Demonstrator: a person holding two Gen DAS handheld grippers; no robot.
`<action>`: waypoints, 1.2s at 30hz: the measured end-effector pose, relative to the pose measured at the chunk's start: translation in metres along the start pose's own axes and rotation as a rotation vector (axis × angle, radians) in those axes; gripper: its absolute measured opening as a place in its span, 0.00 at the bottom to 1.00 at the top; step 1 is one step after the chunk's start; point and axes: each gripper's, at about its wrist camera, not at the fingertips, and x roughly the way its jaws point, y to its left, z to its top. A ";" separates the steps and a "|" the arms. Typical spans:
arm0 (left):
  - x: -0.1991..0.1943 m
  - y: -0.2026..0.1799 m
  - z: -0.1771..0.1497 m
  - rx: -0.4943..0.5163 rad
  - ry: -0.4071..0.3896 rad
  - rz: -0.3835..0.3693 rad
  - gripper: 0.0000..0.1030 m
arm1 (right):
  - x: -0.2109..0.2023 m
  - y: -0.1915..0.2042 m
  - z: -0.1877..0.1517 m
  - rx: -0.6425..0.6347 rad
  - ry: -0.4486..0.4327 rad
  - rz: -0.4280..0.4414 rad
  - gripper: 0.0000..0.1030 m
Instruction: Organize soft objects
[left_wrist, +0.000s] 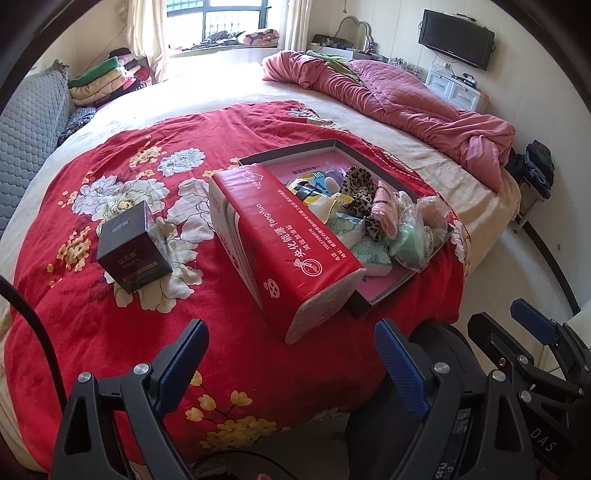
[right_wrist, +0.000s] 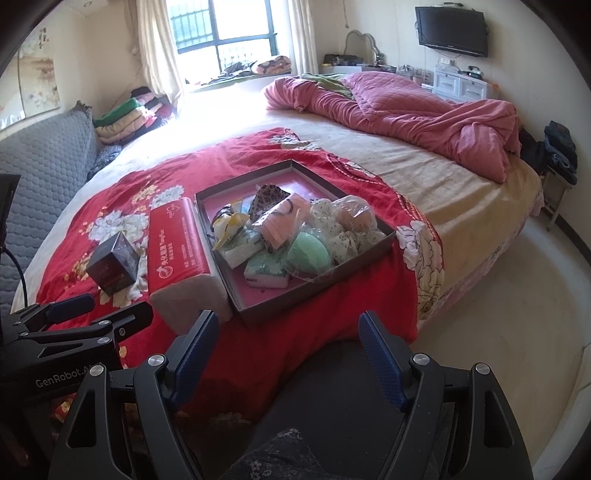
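Both grippers hang low at the near edge of the bed, over a red plush blanket printed with white and yellow flowers, neither touching anything. Left gripper: blue-padded fingers spread wide, nothing between them. Right gripper: fingers likewise spread wide and empty; it also shows at the right edge of the left wrist view, and the left one shows at the left edge of the right wrist view. The soft objects sit piled in a shallow dark cardboard box with a pink floor, which lies on the blanket ahead of the grippers. In the pile: a leopard-print fabric piece, a pink striped cloth roll, a mint-green rounded item in clear plastic wrap, a pale floral-print bundle, a peach item in a clear bag, a white-and-yellow cloth item with a dark band and small white-and-green tissue packs. A long red soft pack of tissues with white print lies along the box's left side, touching it; in the left wrist view its near end overlaps the box edge. Left of the pack, apart from it, stands a small dark cube-shaped carton, tilted on the blanket. Farther back, a rumpled pink quilt lies across the cream bed sheet.
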 end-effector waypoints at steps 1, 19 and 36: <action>0.000 0.000 0.000 -0.002 0.000 0.001 0.88 | 0.000 0.000 0.000 -0.001 0.001 0.000 0.77; 0.002 0.000 0.000 -0.001 0.009 0.001 0.88 | 0.000 0.001 -0.001 -0.001 0.007 0.003 0.77; 0.004 -0.001 0.000 0.008 0.015 -0.001 0.88 | 0.002 0.000 -0.002 0.007 0.015 0.004 0.77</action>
